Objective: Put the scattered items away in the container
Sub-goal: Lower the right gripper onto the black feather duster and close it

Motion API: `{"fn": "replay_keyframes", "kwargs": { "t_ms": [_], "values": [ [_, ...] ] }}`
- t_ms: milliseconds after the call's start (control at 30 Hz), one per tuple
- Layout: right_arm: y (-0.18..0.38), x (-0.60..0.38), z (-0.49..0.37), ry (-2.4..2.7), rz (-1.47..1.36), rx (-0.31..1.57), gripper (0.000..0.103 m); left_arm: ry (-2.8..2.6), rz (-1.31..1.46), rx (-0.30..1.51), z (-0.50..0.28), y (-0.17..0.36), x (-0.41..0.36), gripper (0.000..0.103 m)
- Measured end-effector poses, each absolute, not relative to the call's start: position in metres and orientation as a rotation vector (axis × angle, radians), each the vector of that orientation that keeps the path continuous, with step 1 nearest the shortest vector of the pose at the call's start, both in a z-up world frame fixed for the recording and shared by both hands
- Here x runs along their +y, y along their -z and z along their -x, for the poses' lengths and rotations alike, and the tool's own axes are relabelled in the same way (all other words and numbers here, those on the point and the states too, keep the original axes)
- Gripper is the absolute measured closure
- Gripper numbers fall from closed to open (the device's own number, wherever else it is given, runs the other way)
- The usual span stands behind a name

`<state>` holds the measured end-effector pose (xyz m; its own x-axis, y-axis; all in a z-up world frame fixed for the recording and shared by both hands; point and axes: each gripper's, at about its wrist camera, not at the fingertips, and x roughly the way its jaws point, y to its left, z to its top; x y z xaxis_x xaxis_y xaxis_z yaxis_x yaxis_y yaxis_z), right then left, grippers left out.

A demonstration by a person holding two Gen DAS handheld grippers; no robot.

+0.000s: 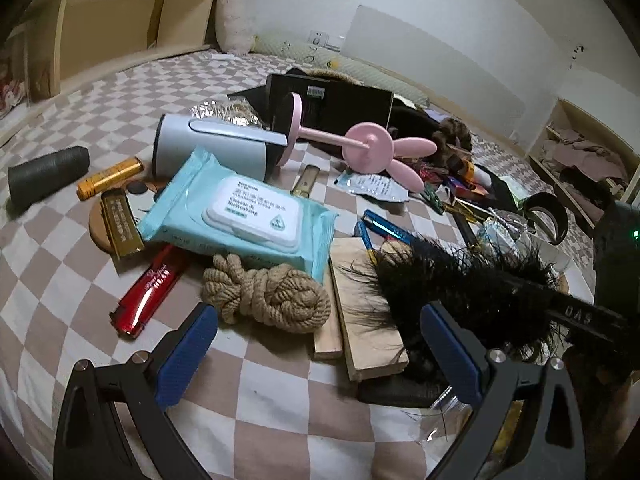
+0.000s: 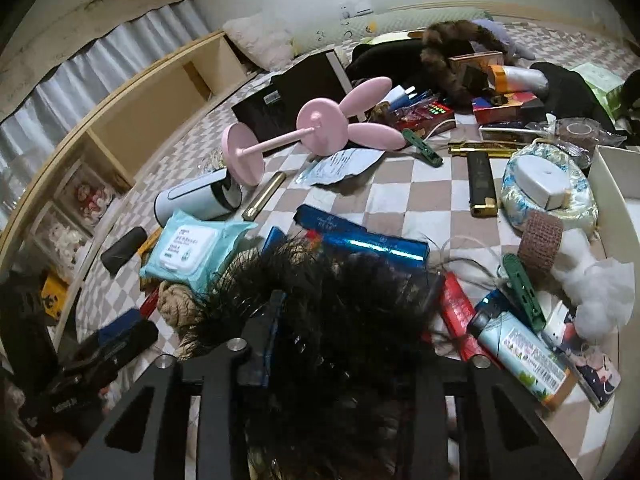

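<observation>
Our right gripper (image 2: 344, 312) is buried in the black feather duster (image 2: 320, 292), fingers either side of it; we cannot tell if they clamp. Our left gripper (image 1: 320, 344) hangs unclenched over the rope bundle (image 1: 266, 294), which lies at its 12 o'clock, touching the wipes pack (image 1: 240, 216). At 3 o'clock in the right wrist view sits the white container (image 2: 612, 176).

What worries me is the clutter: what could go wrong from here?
1. The black feather duster blocks the view of the right gripper, so its grip and whatever lies beneath go unseen.
2. The open left gripper hovers over the rope bundle, close beside the feathers; closing may snag them.
</observation>
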<state>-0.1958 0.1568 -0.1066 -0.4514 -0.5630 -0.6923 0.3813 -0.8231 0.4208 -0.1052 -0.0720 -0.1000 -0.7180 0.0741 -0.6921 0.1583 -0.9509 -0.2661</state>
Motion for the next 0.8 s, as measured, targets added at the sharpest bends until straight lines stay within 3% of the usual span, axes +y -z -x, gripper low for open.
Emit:
{"fn": "replay_keyframes", "kwargs": {
  "t_ms": [133,400,500,800],
  "values": [
    [0.104,0.17,0.198,2.24,-1.165,-0.386,0.083,2.817,-1.186,0.462,0.108,0.104,-0.07,0.002],
    [0.088,0.202,0.193,2.265,-1.094,-0.513,0.087,2.705,-1.209,0.47,0.119,0.114,-0.082,0.003],
    [0.085,0.215,0.191,2.286,-1.08,-0.544,0.089,2.673,-1.229,0.48,0.125,0.119,-0.086,0.02],
    [0.086,0.23,0.188,2.291,-1.079,-0.597,0.089,2.646,-1.254,0.47,0.129,0.125,-0.09,0.034]
  ]
}}
